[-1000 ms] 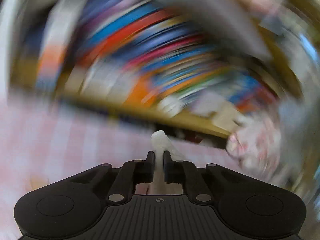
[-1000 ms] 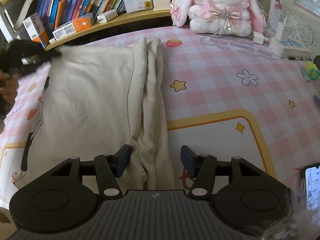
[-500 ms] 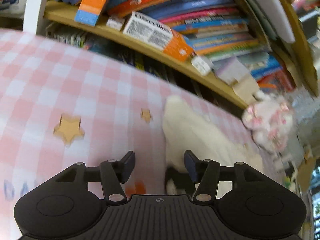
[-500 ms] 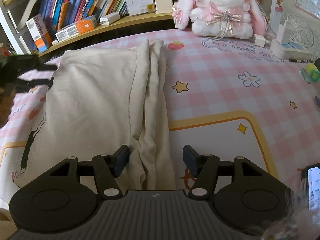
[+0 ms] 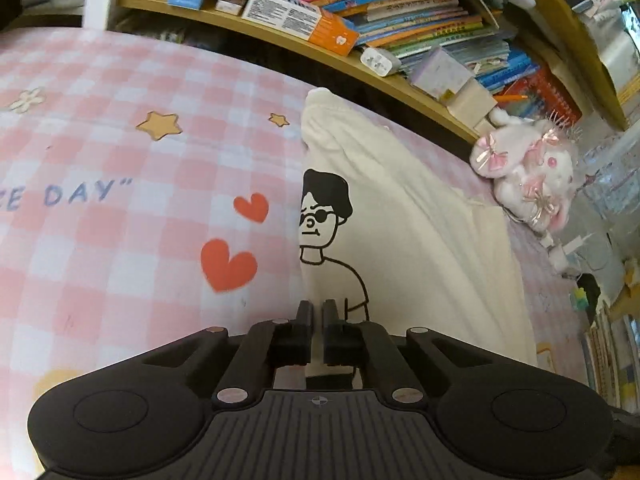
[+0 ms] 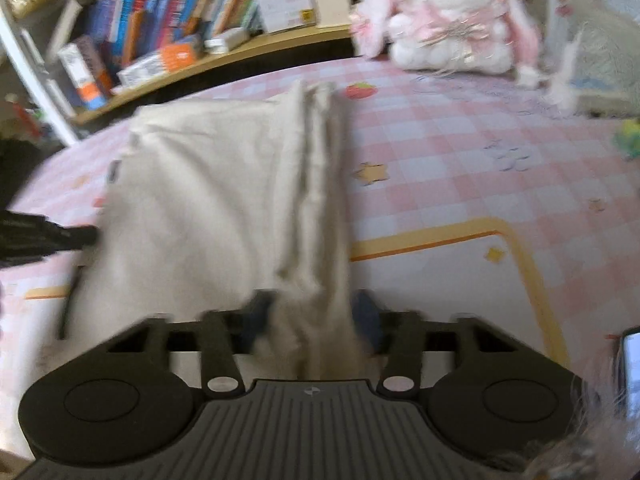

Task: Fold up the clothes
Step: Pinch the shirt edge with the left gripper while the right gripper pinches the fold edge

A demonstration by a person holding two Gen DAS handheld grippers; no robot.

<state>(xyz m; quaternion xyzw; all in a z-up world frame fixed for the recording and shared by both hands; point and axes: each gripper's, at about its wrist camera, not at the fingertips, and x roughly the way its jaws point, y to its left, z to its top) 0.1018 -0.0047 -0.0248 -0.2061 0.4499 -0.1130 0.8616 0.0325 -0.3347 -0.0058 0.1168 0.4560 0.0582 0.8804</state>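
A cream T-shirt (image 5: 420, 240) with a black cartoon figure lies partly folded on the pink checked tablecloth (image 5: 120, 160). My left gripper (image 5: 317, 312) is shut on the shirt's left edge, just below the printed figure, with a thin strip of cloth showing between its fingers. In the right wrist view the shirt (image 6: 208, 208) has a bunched fold running down its right side. My right gripper (image 6: 314, 312) straddles that fold at the near hem. Its jaws are closing, and the cloth fills the gap from pad to pad. The left gripper's black tip (image 6: 80, 236) shows at the shirt's left edge.
A wooden bookshelf (image 5: 360, 12) packed with books and boxes runs along the far side. A pink and white plush rabbit (image 6: 448, 12) sits at the back right. A phone (image 6: 630, 372) lies at the near right edge. Small items and a charger are beyond the rabbit.
The left gripper let go of the cloth it held, opened, travelled along the shirt's left edge and shut again by the cartoon print. The right jaws have narrowed onto the bunched fold.
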